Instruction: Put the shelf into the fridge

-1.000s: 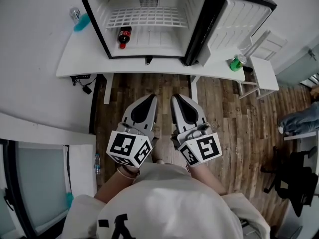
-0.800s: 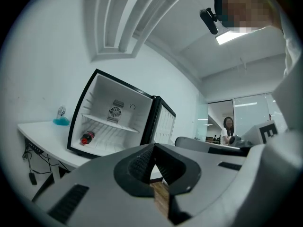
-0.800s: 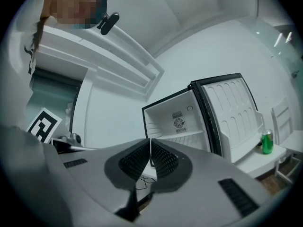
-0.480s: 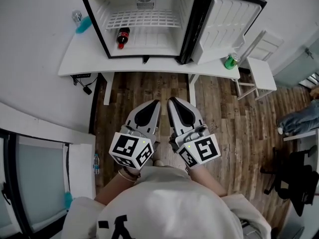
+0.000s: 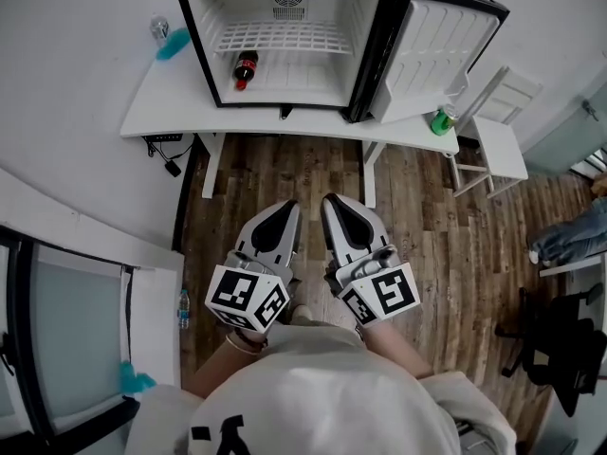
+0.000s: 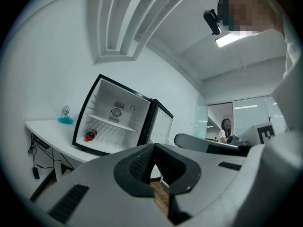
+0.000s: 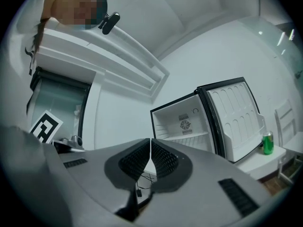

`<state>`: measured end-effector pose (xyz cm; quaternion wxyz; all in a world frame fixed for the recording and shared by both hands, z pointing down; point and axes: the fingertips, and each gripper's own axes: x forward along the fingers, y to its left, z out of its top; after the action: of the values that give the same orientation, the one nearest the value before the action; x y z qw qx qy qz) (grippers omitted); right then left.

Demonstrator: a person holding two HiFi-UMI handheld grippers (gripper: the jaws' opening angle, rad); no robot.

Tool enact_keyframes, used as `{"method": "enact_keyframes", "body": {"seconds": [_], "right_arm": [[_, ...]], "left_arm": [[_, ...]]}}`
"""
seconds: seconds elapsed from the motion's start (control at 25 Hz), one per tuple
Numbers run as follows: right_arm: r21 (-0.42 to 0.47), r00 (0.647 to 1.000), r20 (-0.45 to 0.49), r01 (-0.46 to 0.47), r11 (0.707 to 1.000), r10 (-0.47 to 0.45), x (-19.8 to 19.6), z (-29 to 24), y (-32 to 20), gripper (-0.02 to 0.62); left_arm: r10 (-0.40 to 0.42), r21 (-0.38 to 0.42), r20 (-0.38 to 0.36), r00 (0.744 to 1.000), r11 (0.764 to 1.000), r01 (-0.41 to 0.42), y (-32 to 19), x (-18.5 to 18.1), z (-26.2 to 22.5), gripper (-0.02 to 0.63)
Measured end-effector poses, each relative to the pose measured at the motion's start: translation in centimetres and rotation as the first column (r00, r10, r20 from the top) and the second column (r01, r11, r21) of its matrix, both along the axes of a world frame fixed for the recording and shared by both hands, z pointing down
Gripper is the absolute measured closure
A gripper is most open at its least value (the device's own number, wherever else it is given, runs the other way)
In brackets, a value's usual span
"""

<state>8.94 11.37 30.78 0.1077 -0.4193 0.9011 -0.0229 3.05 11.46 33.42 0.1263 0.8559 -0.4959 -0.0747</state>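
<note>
— Tongs status: we read the left gripper (image 5: 286, 207) with its jaws pressed together and nothing between them. The right gripper (image 5: 334, 200) is the same, closed and empty. Both hang near the body over the brown wooden plank floor (image 5: 417, 226), well apart from the fridge.

— Confirmed. Where do we locate the task item?

— We find the white wire shelf (image 5: 280, 36) inside the small black-framed, white-lined fridge (image 5: 358, 27). It spans the compartment from wall to wall at mid height. A dark plastic bottle with a red label (image 5: 245, 68) lies on the fridge bottom, below the shelf. The fridge stands on the white rectangular table (image 5: 171, 112), with its white-lined door (image 5: 432, 55) swung open.

— Which step do we log?

— We judge insertion complete: the shelf appears seated, and neither gripper carries anything.

— Next move?

— We judge that placement needs none. If a check is wanted, we would approach and verify that both shelf edges rest level on the side ledges. That detail is too small to tell from here.
</note>
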Motion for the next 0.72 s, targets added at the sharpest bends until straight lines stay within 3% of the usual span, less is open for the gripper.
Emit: {"method": "enact_keyframes", "body": {"seconds": [0.32, 0.72], "right_arm": [[-0.027, 1.000, -0.001, 0.006, 1.000, -0.006, -1.8, 0.7, 4.4, 0.563], [-0.023, 1.000, -0.009, -0.011, 1.000, 0.010, -4.4, 0.5, 12.0, 0.563]], "left_arm": [[-0.017, 0.009, 0.022, 1.000, 1.000, 0.017, 4.0, -2.4, 0.0, 0.600], [0.017, 0.023, 0.029, 0.999, 1.000, -0.018, 10.9, -4.4, -0.5, 0.600]]}}
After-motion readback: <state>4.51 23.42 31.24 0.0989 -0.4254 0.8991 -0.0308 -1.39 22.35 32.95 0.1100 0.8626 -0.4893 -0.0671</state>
